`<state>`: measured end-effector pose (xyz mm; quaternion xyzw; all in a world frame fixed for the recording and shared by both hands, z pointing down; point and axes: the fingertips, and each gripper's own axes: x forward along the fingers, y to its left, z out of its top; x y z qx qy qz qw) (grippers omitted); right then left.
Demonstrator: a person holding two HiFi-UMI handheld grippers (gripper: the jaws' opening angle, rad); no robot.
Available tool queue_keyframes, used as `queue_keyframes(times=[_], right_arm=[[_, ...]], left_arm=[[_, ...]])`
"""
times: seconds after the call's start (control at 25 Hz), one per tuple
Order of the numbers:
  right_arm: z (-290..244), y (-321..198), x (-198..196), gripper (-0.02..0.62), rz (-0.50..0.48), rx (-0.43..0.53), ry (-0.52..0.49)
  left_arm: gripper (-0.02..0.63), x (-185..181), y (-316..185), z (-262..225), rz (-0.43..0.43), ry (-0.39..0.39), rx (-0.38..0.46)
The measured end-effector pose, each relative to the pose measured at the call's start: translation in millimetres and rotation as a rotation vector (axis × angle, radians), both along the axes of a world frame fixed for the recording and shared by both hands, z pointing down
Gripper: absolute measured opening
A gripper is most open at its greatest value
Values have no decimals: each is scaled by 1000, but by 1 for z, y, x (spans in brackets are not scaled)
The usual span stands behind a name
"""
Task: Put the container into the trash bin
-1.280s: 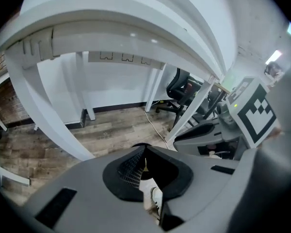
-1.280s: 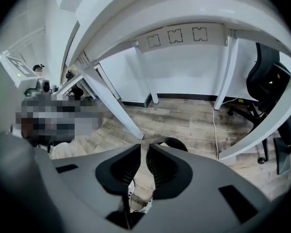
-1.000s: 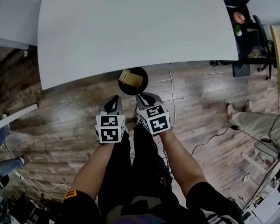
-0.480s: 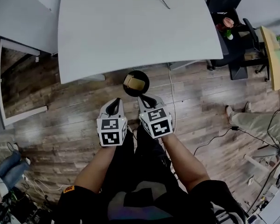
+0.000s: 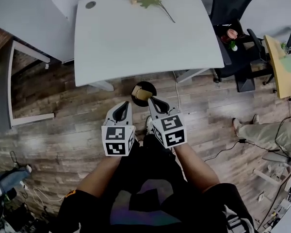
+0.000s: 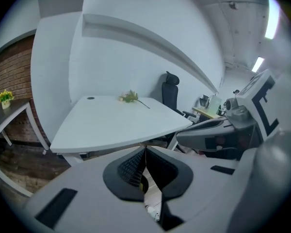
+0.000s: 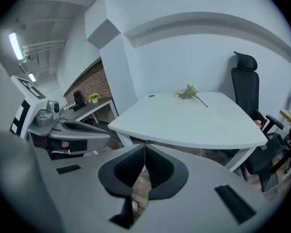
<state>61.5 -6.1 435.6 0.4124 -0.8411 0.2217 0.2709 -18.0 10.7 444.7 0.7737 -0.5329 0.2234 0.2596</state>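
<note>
Left gripper [image 5: 122,107] and right gripper [image 5: 153,102] are both pinched shut on nothing. Guessing job's done, since the container [image 5: 143,95] already sits in the trash bin [image 5: 134,90], just beyond them by the table's [image 5: 145,38] near edge.

Office: white desk [image 5: 145,38], black swivel chair [image 5: 228,4], brick wall [image 6: 12,76], cables [image 5: 223,147] across wood-plank floor [image 5: 63,130].

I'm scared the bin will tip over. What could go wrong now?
1. In the head view the right gripper, jaws shut and empty, shows right by the black trash bin that holds the tan container; a bump might tip it.
2. A white cable runs along the floor beside the bin; a step could snag it.
</note>
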Motion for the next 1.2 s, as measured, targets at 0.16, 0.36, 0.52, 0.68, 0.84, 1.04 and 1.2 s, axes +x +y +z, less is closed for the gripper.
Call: queue_keyframes(times=[0.16, 0.36, 0.52, 0.68, 0.84, 1.04, 1.2], right_arm=[[-20, 3, -6, 20, -6, 34, -10], [-40, 10, -11, 18, -2, 68, -29], [-54, 12, -9, 17, 8, 96, -41], [-60, 12, -6, 17, 11, 116, -36], [-63, 14, -7, 15, 10, 127, -38], [-64, 18, -13, 14, -7, 129, -30], [-63, 21, -15, 12, -11, 126, -27]], left_arm=[[9, 3, 2, -25, 13, 5, 45], [9, -1, 3, -48, 13, 8, 96], [9, -3, 3, -60, 7, 6, 125], [9, -3, 4, -65, 7, 4, 140], [9, -3, 6, -68, 10, 3, 153], [9, -7, 7, -71, 4, 0, 158], [9, -9, 8, -72, 1, -2, 162]])
